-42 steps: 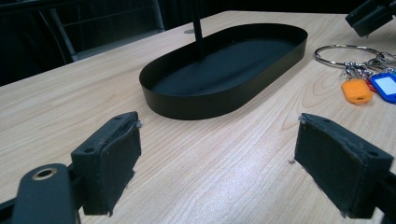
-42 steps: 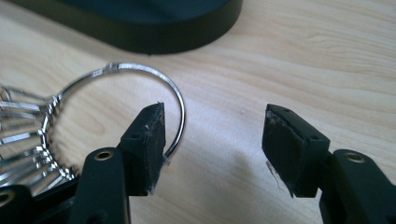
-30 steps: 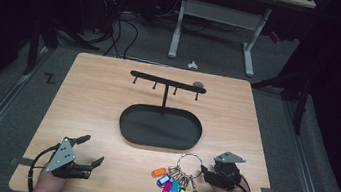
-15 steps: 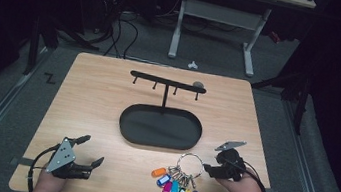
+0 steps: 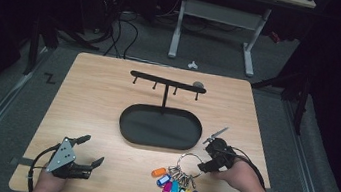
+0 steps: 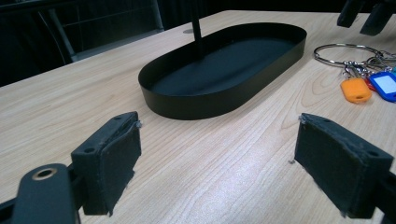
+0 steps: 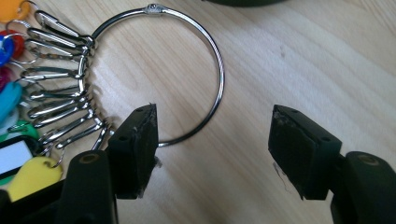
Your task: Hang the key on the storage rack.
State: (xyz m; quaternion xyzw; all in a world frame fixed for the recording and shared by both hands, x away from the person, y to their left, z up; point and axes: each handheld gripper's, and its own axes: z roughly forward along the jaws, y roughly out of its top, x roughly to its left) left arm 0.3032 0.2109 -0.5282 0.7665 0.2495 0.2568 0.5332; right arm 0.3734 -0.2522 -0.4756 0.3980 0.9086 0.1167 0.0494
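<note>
Key ring [image 7: 187, 79] unmoved — right gripper [image 7: 212, 140] shifted rightward, jaws just opening

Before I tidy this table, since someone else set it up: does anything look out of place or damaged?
The key ring with its coloured tags lies flat on the table, not on the hook stand or in its tray. Nothing looks spilled or broken.
</note>
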